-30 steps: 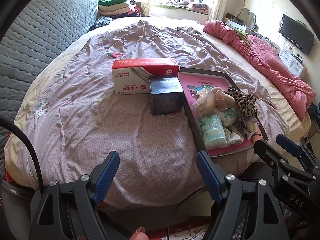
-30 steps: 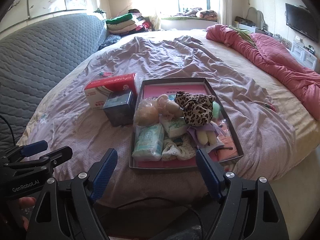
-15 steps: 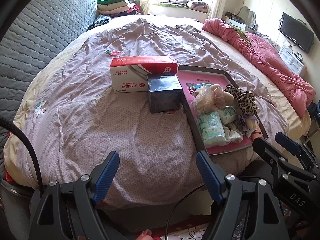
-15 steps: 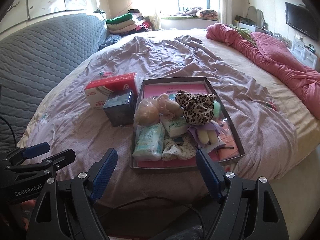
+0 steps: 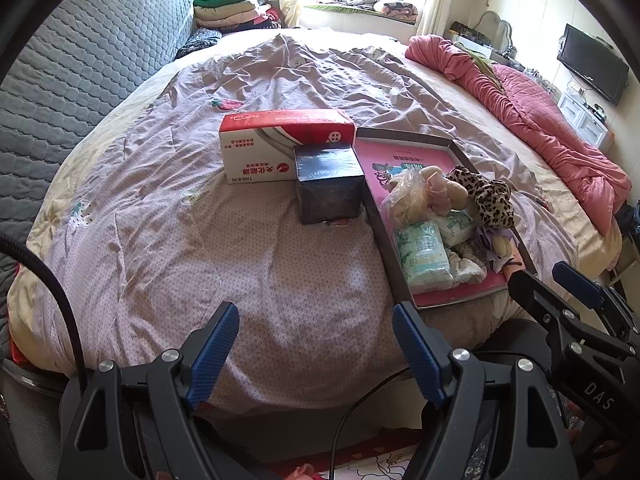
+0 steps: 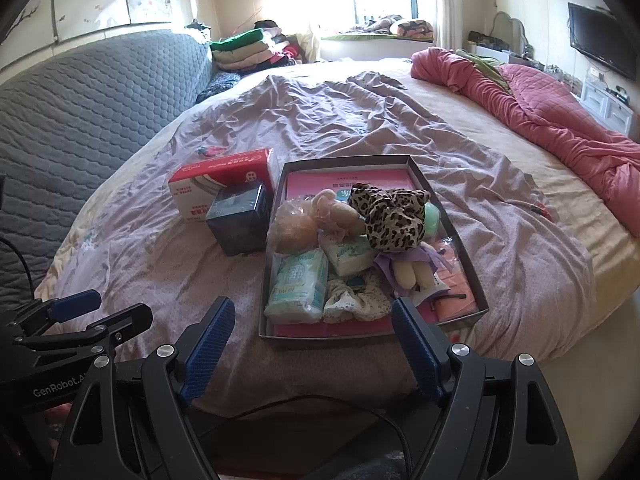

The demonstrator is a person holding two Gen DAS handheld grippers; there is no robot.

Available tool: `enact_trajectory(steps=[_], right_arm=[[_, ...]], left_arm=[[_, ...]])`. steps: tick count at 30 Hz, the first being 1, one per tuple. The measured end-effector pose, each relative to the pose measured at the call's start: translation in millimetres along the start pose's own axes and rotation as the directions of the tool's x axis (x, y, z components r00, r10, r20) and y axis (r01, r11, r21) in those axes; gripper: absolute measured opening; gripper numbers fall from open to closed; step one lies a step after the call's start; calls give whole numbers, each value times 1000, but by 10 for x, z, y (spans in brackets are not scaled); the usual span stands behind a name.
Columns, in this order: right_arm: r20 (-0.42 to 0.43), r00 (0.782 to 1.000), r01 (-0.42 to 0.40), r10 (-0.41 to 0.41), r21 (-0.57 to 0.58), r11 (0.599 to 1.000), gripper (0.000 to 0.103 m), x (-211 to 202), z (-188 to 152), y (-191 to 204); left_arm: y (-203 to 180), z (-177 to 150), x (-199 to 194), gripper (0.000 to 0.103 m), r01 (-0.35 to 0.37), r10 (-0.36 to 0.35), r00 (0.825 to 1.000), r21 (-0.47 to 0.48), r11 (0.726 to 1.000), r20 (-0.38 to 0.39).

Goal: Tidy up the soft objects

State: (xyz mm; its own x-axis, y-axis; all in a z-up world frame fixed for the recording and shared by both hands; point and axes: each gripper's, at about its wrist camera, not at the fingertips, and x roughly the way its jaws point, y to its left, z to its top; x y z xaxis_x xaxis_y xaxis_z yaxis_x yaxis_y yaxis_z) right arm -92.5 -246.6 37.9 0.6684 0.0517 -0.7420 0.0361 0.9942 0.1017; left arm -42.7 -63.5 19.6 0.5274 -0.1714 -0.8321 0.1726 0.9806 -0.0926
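Note:
A shallow grey tray (image 6: 460,236) with a pink base lies on the bed and holds soft things: a leopard-print item (image 6: 394,216), a green tissue pack (image 6: 298,288), a bagged plush (image 6: 292,228), a small doll (image 6: 412,270) and a patterned scrunchie (image 6: 356,304). The tray (image 5: 380,220) shows in the left wrist view too. My left gripper (image 5: 316,348) is open and empty, at the bed's near edge. My right gripper (image 6: 310,344) is open and empty, just short of the tray's near rim.
A red and white box (image 5: 280,148) and a dark cube box (image 5: 328,184) stand left of the tray. A pink quilt (image 6: 560,128) lies along the right of the bed. A grey padded headboard (image 6: 80,120) is on the left, folded clothes (image 6: 248,50) at the back.
Both grippers have shifted slightly, so the boxes and tray sit a little lower and closer in the left wrist view. Both stay open and nothing on the bed has moved.

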Motion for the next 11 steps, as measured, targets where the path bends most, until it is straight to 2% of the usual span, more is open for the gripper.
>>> enact_trajectory(steps=[11], right_arm=[[2,1000,3,-3,8,1000,82,1,3,-31]], left_arm=[[4,-19,53,78,7,-6,1000,5,1000,-18]])
